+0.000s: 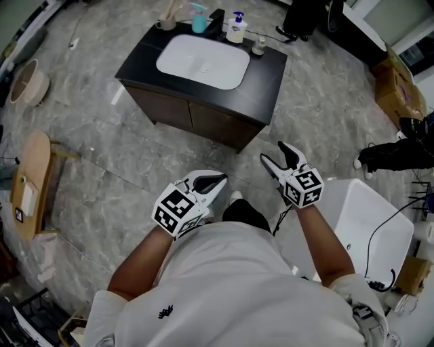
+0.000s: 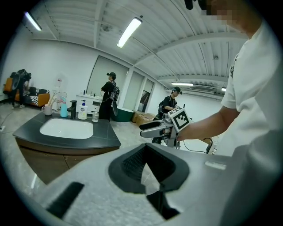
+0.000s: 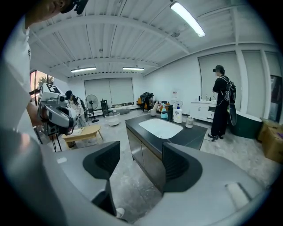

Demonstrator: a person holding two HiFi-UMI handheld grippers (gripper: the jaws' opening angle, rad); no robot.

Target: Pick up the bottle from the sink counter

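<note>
White pump bottle (image 1: 237, 28) stands upright at back edge of black sink counter (image 1: 268, 76), top centre of head view, btwn teal bottle (image 1: 198, 19) & small jar (image 1: 258, 46), cup (image 1: 165, 24) w/ sticks in it at far left; lower centre, well short of it, right gripper (image 1: 273, 152) jaws wide apart, empty, left gripper (image 1: 215, 179) jaws pinched together on nothing.

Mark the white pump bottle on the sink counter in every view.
Head view: the white pump bottle stands at top centre, behind the white sink basin.
Left gripper view: it is at mid-left, behind the basin.
Right gripper view: it is right of centre, at the basin's far end.
Shared landmark: the white sink basin.
</note>
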